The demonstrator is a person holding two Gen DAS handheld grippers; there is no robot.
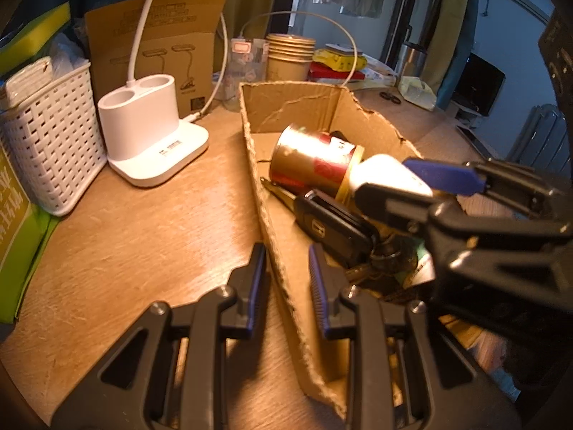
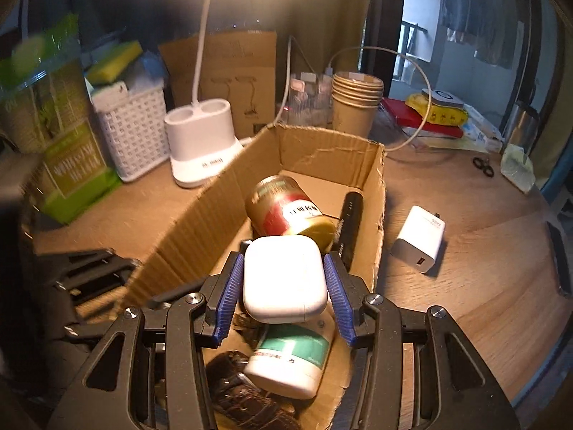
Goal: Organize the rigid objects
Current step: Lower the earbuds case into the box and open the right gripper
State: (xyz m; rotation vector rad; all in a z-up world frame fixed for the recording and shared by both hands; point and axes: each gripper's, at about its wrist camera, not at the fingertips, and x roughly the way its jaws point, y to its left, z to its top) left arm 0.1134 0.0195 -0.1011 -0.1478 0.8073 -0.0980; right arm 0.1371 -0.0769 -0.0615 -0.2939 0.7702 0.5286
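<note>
A torn cardboard box [image 1: 293, 107] [image 2: 322, 147] lies on the wooden desk. Inside it lie a gold and red can [image 1: 311, 161] [image 2: 286, 208], a black car key [image 1: 329, 222], a black bar [image 2: 349, 222] and a white and green jar [image 2: 290, 358]. My right gripper [image 2: 284, 286] [image 1: 415, 186] holds a white earbud case [image 2: 284, 279] [image 1: 386, 175] between its pads above the box. My left gripper [image 1: 286, 283] is open and straddles the box's near left wall, gripping nothing. A white charger [image 2: 419, 238] lies on the desk right of the box.
A white desk lamp base [image 1: 150, 132] [image 2: 200, 139] and a white woven basket [image 1: 46, 132] [image 2: 132, 132] stand left of the box. Stacked paper cups [image 1: 290, 57] [image 2: 356, 104], a cable, books [image 2: 429, 118] and small scissors [image 2: 483, 166] lie behind and to the right.
</note>
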